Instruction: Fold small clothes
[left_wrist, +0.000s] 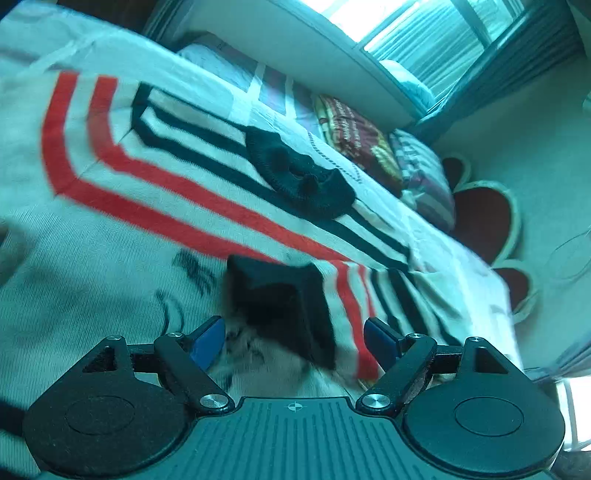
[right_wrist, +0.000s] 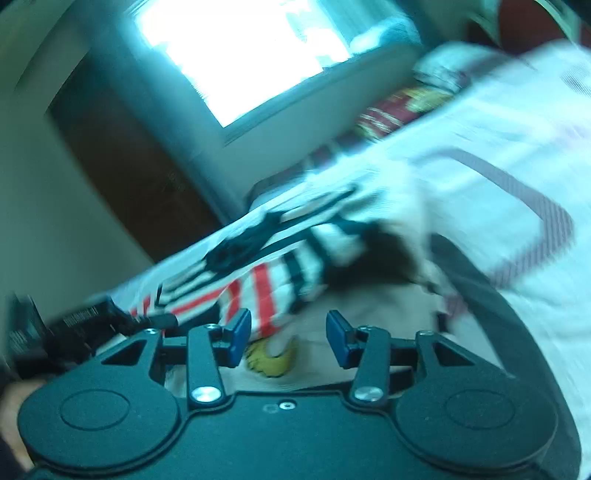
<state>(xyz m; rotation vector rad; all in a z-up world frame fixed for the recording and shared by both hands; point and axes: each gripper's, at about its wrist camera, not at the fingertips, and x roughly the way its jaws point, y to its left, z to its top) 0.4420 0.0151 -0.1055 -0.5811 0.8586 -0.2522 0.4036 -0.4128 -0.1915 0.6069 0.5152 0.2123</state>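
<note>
Both hand-held grippers — left (left_wrist: 294, 341), right (right_wrist: 289, 339) — gape empty over the striped sweater (left_wrist: 207, 192).

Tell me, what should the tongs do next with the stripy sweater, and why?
Probably ease the left tongs forward and close on the sweater's black cuff. Both the left and right tongs are open and empty, and the stripy sweater lies spread on the bed, sleeve not yet folded.
</note>
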